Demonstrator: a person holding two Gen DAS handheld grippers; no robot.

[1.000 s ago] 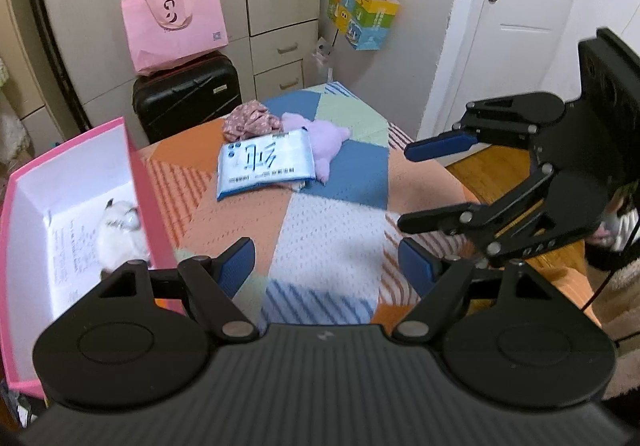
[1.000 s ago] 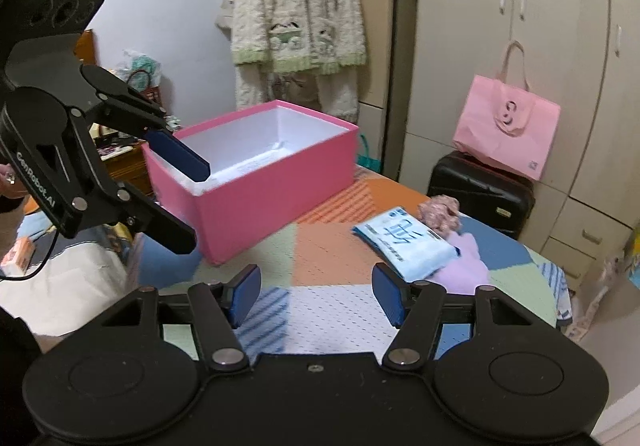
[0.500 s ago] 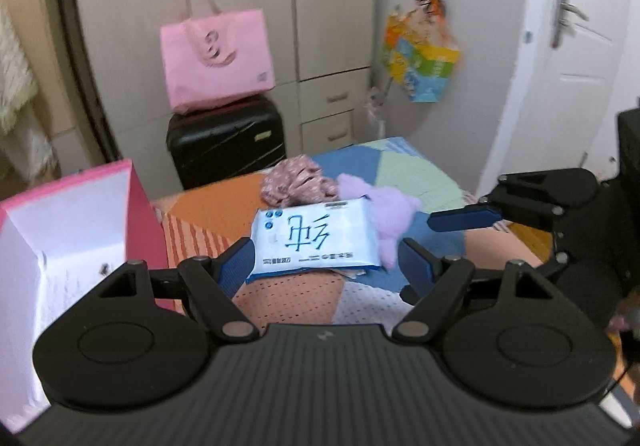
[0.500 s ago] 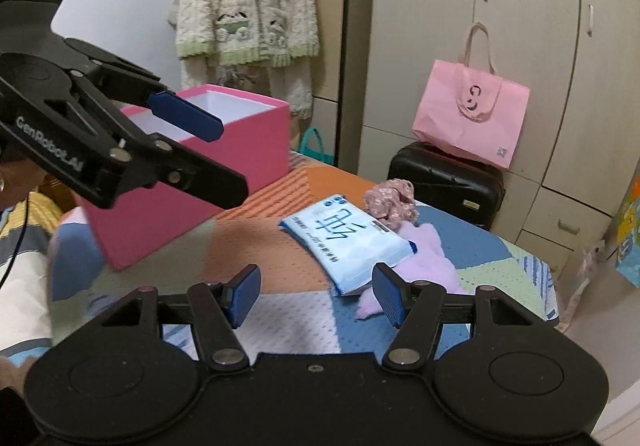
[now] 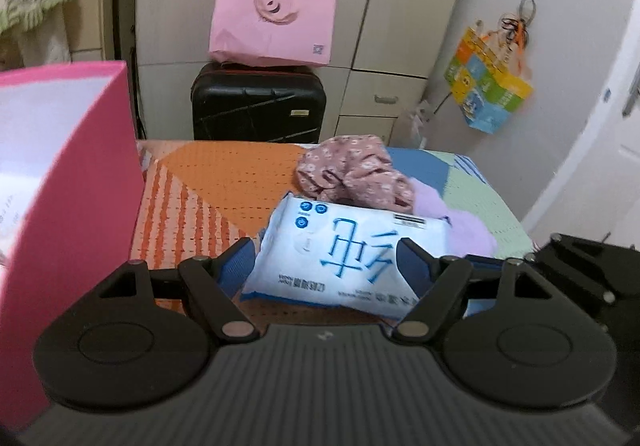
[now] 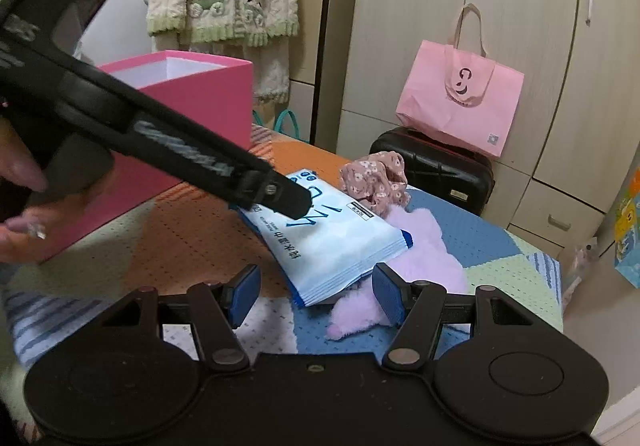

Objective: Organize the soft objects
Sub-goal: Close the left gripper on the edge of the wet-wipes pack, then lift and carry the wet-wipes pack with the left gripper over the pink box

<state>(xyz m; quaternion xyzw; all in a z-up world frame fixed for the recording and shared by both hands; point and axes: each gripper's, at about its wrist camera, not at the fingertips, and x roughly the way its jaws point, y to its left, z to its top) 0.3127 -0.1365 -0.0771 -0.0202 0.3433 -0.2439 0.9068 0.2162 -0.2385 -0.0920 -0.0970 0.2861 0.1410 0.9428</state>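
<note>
The wet-wipe pack (image 5: 344,258), pale blue with large blue characters, lies flat on the patchwork cover (image 5: 224,174) of the table. It rests partly on a lilac plush piece (image 6: 420,246), which shows past its far and right edges. A floral fabric bundle (image 5: 356,174) sits at the pack's 12 o'clock, touching it.

Left gripper (image 5: 326,260): jaws apart and closing slightly. The pack lies between the two blue pads in the left wrist view, at 12 o'clock from the gripper body. The pads flank the pack's near end; whether either one touches it cannot be told. Nothing is clenched.

Right gripper (image 6: 316,294): jaws apart, nothing grasped. The pack's near corner and the plush tip lie between its pads, towards 1 o'clock; the left pad stands clear of both, and the right pad sits just beside the plush.

In the right wrist view the left gripper's finger crosses from 10 o'clock, its tip over the pack's far end.

The pink box (image 6: 192,106), open-topped, stands at the pack's 10 o'clock, well apart. A hand (image 6: 24,206) shows at the left edge of that view.
</note>
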